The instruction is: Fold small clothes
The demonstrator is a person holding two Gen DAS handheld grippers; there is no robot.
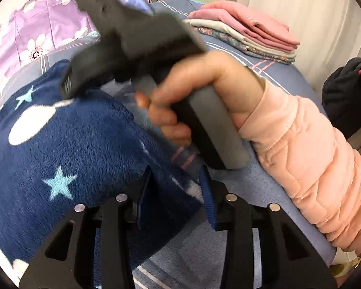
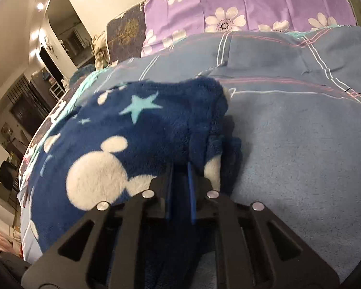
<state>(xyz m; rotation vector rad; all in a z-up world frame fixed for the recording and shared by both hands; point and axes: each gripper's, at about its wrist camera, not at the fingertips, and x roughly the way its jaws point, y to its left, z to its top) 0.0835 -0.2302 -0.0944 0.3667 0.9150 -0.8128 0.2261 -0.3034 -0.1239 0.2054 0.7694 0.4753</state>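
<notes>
A navy fleece garment [image 1: 67,149] with white mouse shapes and pale blue stars lies on the blue bedspread [image 1: 231,183]. My left gripper [image 1: 174,192] has its jaws apart, straddling the garment's right edge, with fleece between the pads. The right gripper's grey body [image 1: 137,41] shows in the left wrist view, held by a hand in a pink sleeve, its fingers hidden behind the body. In the right wrist view my right gripper [image 2: 180,168] is shut on a fold of the same garment [image 2: 132,132] near its right edge.
A stack of folded clothes [image 1: 248,31], pink on top, sits on the bed at the back right. A dark bundle [image 1: 349,89] lies at the far right. A purple flowered quilt [image 2: 240,7] lies along the back. The bed's left edge [image 2: 36,144] drops to the room.
</notes>
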